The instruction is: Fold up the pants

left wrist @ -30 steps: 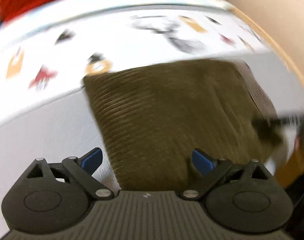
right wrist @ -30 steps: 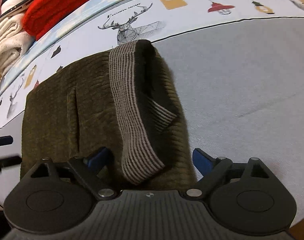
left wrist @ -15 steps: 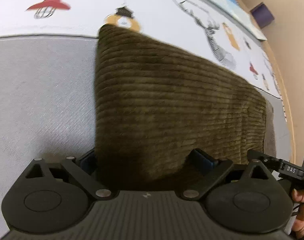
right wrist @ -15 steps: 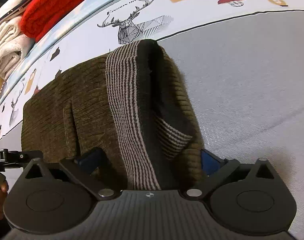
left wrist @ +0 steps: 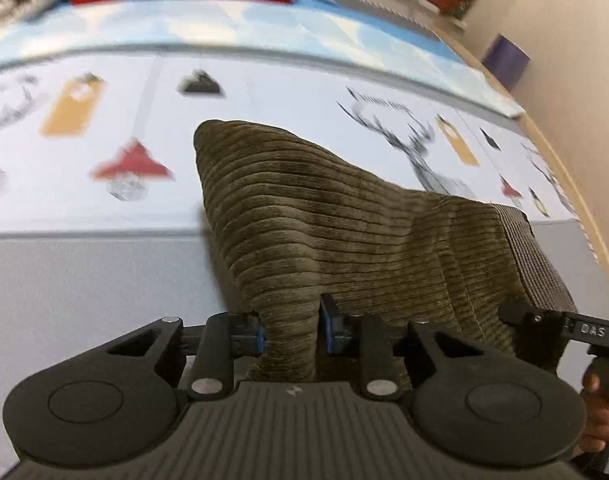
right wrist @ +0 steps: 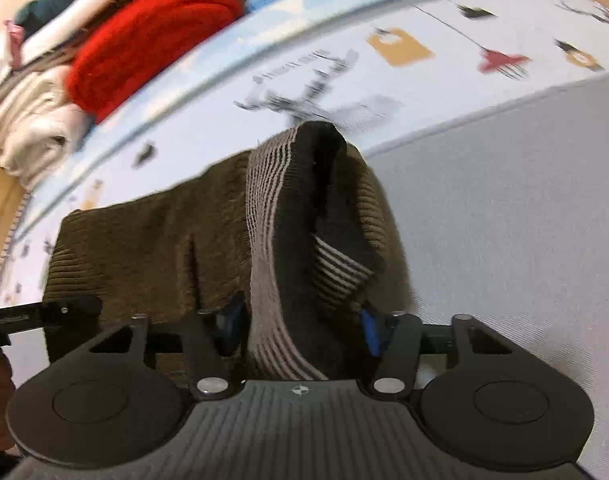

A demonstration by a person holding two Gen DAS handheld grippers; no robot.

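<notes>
Olive corduroy pants (left wrist: 344, 232) lie folded on a grey sheet (left wrist: 84, 280), partly over a printed mat (left wrist: 264, 92). My left gripper (left wrist: 294, 328) is at their near edge. Its jaws are closing, and the blue pads (left wrist: 329, 320) pinch a bunched ridge of corduroy. In the right wrist view the striped waistband (right wrist: 264, 220) stands up in a hump. My right gripper (right wrist: 300, 320) is closing its jaws around that band and the dark lining, and the fabric fills the gap. Each gripper shows at the edge of the other's view.
A red knit (right wrist: 144, 44) and a pile of pale folded clothes (right wrist: 28, 120) lie at the far side of the mat. A wooden edge (left wrist: 576, 184) runs along the right and a purple box (left wrist: 504, 60) stands beyond it. Grey sheet (right wrist: 504, 220) spreads to the right.
Both grippers have pushed forward onto the near edge of the pants. Their jaws went from wide open to closed around the fabric, which now bunches and rises between the pads.
</notes>
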